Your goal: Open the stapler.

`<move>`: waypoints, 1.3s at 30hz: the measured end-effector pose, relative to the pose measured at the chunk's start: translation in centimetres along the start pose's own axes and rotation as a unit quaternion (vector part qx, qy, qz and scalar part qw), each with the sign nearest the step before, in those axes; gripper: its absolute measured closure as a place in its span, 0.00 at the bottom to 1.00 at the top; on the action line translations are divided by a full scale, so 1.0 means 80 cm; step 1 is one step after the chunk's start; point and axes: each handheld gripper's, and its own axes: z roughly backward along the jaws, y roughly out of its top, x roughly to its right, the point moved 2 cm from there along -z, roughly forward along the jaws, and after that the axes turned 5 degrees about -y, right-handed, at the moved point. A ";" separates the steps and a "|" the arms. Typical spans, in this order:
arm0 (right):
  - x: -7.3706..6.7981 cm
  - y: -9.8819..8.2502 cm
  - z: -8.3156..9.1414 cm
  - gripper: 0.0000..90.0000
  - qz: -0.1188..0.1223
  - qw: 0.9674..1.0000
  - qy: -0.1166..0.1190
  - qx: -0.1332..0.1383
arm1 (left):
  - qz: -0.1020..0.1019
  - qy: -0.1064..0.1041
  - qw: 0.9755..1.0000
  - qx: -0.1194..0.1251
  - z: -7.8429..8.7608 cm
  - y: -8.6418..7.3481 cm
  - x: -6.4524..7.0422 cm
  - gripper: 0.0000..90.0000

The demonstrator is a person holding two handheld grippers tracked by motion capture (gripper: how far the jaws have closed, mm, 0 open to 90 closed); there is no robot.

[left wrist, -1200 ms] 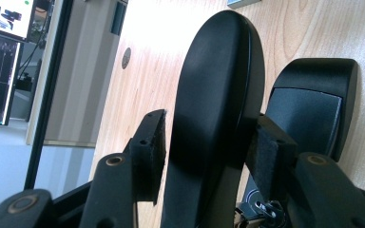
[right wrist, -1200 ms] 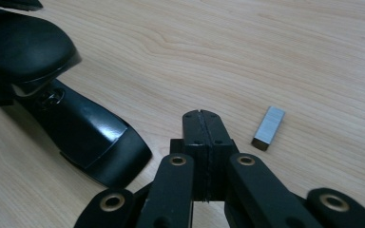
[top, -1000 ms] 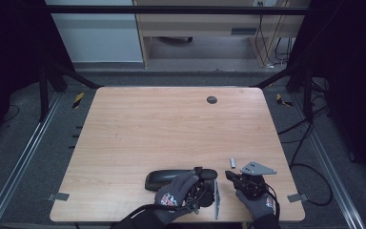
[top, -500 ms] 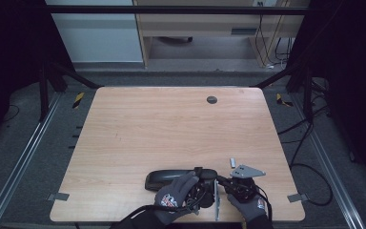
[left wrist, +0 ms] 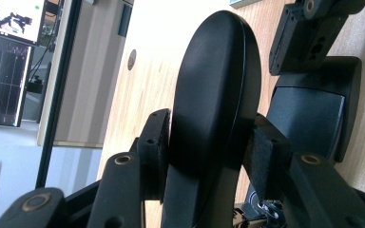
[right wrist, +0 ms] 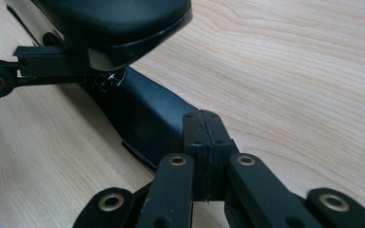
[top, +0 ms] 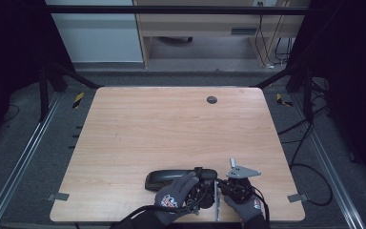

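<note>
Now black case (left wrist: 214,95) clamped in left gripper (left wrist: 209,152), right gripper (right wrist: 203,156) closed empty, touching its base.

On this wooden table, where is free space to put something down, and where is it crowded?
The table is bare from the far edge with its small round grommet down to the black case, and along the left side. It is crowded at the near edge, right of middle: the left gripper clamps the case and the right gripper sits close against it.
</note>
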 end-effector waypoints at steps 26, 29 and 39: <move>-0.006 -0.001 -0.010 1.00 -0.008 1.000 0.018 -0.005 | -0.001 0.004 1.000 0.001 0.000 0.000 0.001 0.62; -0.006 -0.001 -0.010 1.00 -0.009 1.000 0.018 -0.005 | -0.001 0.004 1.000 0.001 0.000 -0.001 0.001 0.62; -0.007 -0.001 -0.011 1.00 -0.014 1.000 0.020 -0.006 | 0.002 0.004 1.000 0.002 0.000 -0.001 0.001 0.62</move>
